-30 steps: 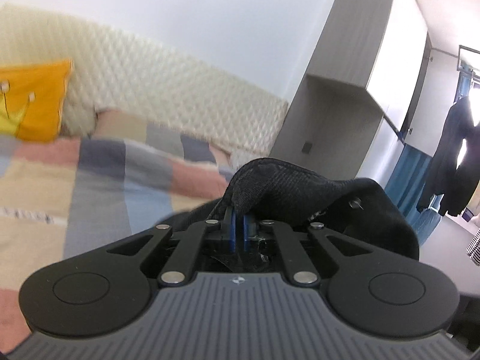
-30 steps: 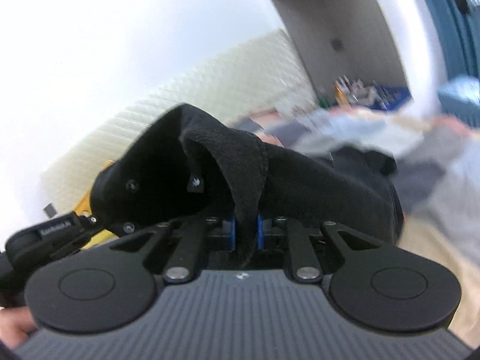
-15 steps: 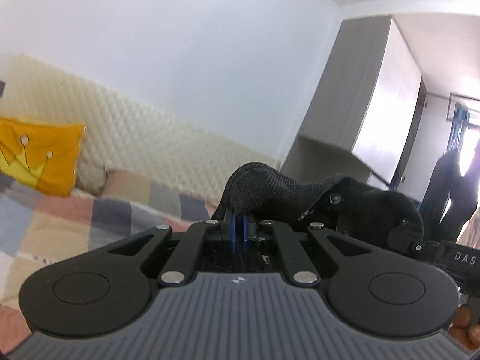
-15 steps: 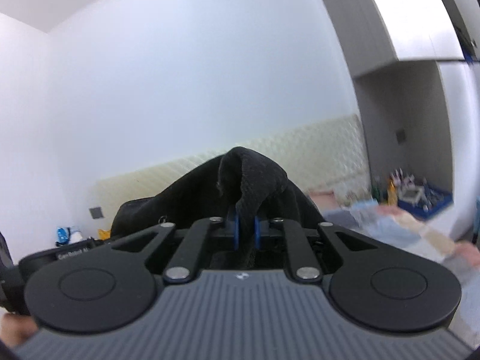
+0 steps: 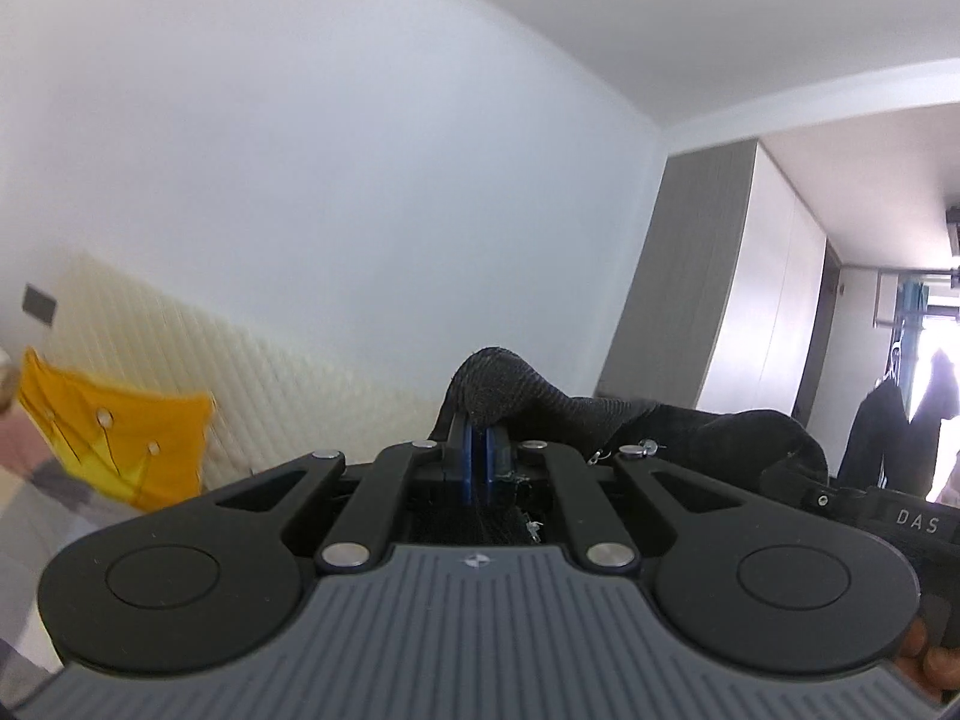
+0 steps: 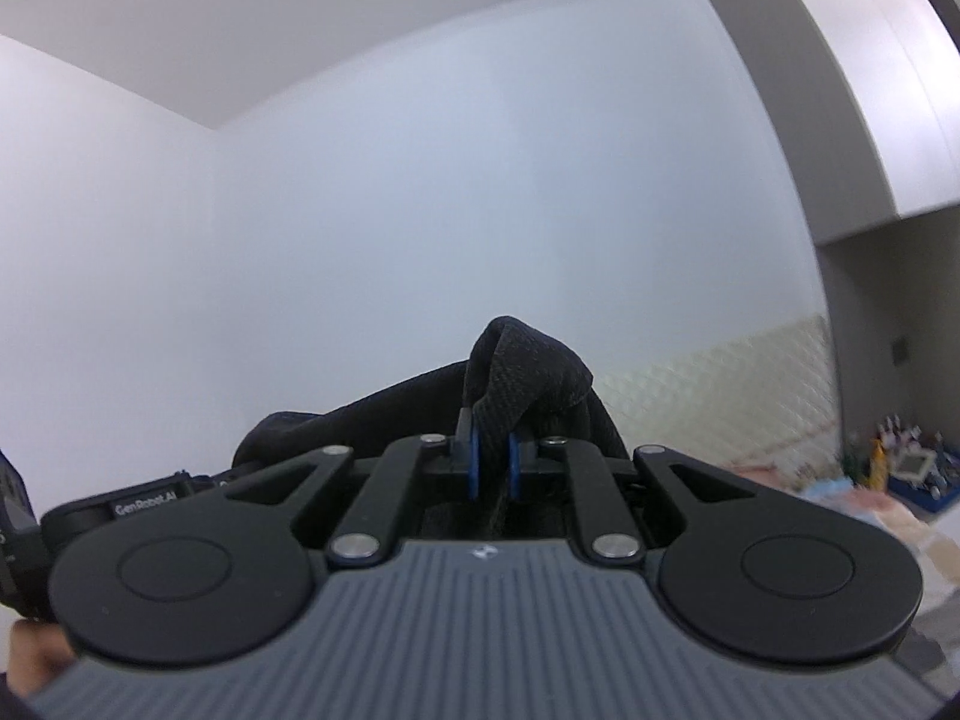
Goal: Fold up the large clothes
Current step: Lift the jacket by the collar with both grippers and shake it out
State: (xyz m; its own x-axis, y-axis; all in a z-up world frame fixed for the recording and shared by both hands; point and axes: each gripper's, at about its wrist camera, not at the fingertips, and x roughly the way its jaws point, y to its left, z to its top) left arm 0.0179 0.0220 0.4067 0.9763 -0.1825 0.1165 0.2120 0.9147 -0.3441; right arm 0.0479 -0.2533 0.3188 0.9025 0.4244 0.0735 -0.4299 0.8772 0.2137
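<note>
Both hand-held grippers hold a black garment up in the air, high above the bed.

The left hand-held gripper [image 5: 478, 456] has its blue pads pressed tight on a bunched edge of the black garment [image 5: 630, 420], and the right hand-held gripper [image 6: 492, 462] is clamped on another thick fold of it, the cloth stretching across between the two. Both point roughly level at the white wall [image 5: 300, 150], with the padded headboard [image 5: 270, 384] and a yellow cushion [image 5: 114, 444] low in the left view. This looks like the lift-and-spread step: to do it well the person should keep both grips firm, hold the two ends at equal height, and draw them apart until the cloth hangs flat and untwisted. A slack or uneven hold would probably leave creases once the cloth is laid on the bed [image 6: 840, 498].
</note>
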